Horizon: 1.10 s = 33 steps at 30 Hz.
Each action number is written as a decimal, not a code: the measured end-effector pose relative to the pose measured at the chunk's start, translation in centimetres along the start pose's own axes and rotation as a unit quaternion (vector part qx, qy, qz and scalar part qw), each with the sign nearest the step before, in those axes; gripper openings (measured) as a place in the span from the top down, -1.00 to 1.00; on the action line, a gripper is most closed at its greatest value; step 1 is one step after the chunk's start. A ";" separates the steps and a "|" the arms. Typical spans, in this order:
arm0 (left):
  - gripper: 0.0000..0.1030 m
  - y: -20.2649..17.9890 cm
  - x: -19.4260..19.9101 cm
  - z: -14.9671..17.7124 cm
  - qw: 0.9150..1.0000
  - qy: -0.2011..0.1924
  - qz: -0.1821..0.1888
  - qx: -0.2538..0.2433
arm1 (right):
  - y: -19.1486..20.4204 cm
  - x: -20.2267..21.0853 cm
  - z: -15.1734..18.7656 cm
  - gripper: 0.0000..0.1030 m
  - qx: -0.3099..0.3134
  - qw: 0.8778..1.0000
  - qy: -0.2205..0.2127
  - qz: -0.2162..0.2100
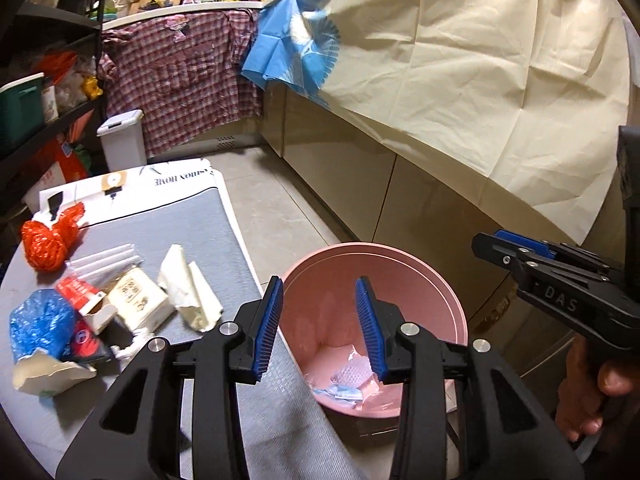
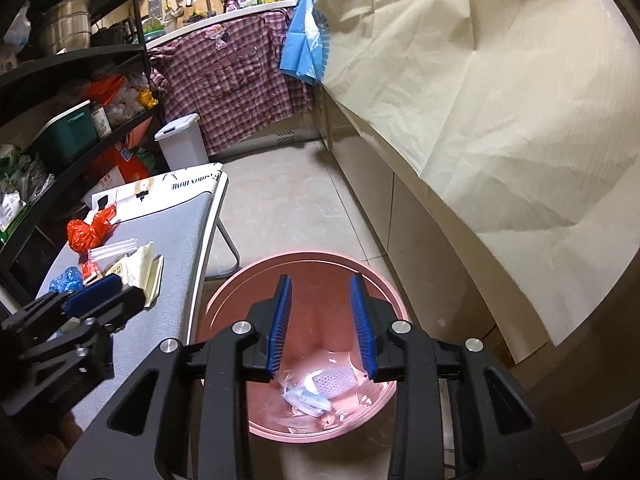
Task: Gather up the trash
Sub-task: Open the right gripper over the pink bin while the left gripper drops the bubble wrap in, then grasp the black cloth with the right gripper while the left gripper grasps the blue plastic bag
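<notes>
The left tool (image 1: pixel 319 328) and the right tool (image 2: pixel 321 326) both hang over the round pink plastic bin (image 2: pixel 256 280), each spread wide and holding nothing. Clear plastic wrappers (image 2: pixel 316 394) lie at the bin's bottom. On the grey worktop (image 1: pixel 208 224), left of the bin, wait an orange crumpled bag (image 1: pixel 48 236), a blue crumpled bag (image 1: pixel 40 328) and white paper scraps (image 1: pixel 192 292).

Right gripper (image 2: pixel 320 322) hangs over a pink bin (image 2: pixel 394 312) on the floor, its 2 blue-padded jaws apart and holding nothing. Clear wrappers (image 2: pixel 316 390) lie in the bin. Left of it, a grey table (image 2: pixel 176 232) holds trash: an orange bag (image 2: pixel 86 230), blue bag (image 2: pixel 66 279), paper (image 2: pixel 146 266). The left gripper (image 2: pixel 100 294) reaches over the table.
</notes>
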<state>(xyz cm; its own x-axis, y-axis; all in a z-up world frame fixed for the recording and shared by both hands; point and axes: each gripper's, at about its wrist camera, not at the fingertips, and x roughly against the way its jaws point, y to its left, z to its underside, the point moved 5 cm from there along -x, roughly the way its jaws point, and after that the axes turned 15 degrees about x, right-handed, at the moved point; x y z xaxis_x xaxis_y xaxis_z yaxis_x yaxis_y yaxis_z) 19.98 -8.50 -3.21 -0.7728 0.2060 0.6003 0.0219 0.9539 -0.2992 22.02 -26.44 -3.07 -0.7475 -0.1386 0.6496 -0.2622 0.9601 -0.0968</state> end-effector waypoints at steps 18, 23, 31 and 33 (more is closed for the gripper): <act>0.26 6.0 8.8 -1.9 0.999 -0.025 -0.017 0.024 | 4.4 4.3 -0.5 0.39 0.030 0.998 -0.042 -0.025; 0.27 10.0 11.3 -3.0 0.998 -0.028 -0.035 0.035 | 6.1 5.2 -0.7 0.40 0.043 0.997 -0.049 -0.036; 0.33 16.9 13.8 -5.4 0.995 -0.037 -0.076 0.043 | 10.9 5.5 -1.6 0.50 0.051 0.992 -0.062 -0.098; 0.40 18.6 13.9 -5.7 0.995 -0.038 -0.082 0.049 | 12.9 5.4 -1.8 0.54 0.064 0.989 -0.064 -0.115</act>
<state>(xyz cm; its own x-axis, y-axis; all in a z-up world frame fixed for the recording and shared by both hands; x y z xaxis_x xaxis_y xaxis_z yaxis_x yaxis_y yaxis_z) 13.29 13.33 3.78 -0.8064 0.0291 0.5907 -0.1672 0.9469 -0.2748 15.70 -14.41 0.58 -0.7276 -0.3877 0.5660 -0.5037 0.8620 -0.0571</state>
